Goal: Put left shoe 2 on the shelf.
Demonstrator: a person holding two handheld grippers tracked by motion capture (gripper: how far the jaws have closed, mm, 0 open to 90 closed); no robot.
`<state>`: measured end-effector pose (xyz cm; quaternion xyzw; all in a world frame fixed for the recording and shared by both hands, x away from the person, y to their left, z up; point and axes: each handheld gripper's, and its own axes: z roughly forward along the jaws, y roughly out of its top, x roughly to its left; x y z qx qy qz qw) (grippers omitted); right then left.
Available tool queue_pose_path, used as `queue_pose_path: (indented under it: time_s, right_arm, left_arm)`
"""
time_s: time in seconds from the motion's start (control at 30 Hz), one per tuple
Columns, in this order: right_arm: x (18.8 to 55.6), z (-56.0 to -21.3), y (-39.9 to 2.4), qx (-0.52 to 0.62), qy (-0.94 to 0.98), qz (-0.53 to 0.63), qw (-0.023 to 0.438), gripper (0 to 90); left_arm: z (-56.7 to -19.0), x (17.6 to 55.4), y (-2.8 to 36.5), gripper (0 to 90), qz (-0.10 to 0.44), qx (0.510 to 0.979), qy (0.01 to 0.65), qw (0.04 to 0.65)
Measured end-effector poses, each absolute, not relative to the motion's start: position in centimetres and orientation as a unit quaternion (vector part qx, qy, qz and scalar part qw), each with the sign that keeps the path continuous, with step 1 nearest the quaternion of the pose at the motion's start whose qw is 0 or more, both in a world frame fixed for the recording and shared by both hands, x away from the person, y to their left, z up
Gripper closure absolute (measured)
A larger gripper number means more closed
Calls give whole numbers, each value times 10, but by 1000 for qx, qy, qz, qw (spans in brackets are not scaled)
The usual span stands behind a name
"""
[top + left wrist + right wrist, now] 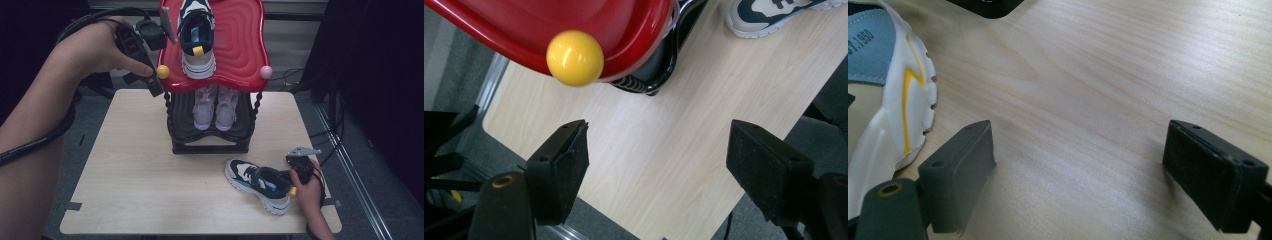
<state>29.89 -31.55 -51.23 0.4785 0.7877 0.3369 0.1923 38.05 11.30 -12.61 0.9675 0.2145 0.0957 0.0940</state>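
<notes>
While empty, left gripper fingers wide, right gripper fingers wide beside sneaker.

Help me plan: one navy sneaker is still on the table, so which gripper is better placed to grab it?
Right. The right gripper sits open beside the navy sneaker heel on the table; the left gripper is up by the red shelf.

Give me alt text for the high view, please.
A navy-and-white sneaker lies on the wooden table beside the open right gripper, while its mate sits on a red-topped shoe rack. The open left gripper hovers at the rack's left edge; pink shoes fill the lower shelf.
</notes>
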Motion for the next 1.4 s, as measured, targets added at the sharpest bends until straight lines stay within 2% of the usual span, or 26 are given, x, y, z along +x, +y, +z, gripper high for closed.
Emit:
queue_pose_path:
  time_s: [0.63, 1.4]
  right_arm:
    - [299, -512, -316, 475, 788, 338, 196, 126]
    - [299, -512, -315, 478, 787, 338, 195, 126]
  left_arm:
    - [-161, 372, 137, 248, 85, 966, 225, 93]
    - [-229, 361, 147, 251, 60, 970, 225, 71]
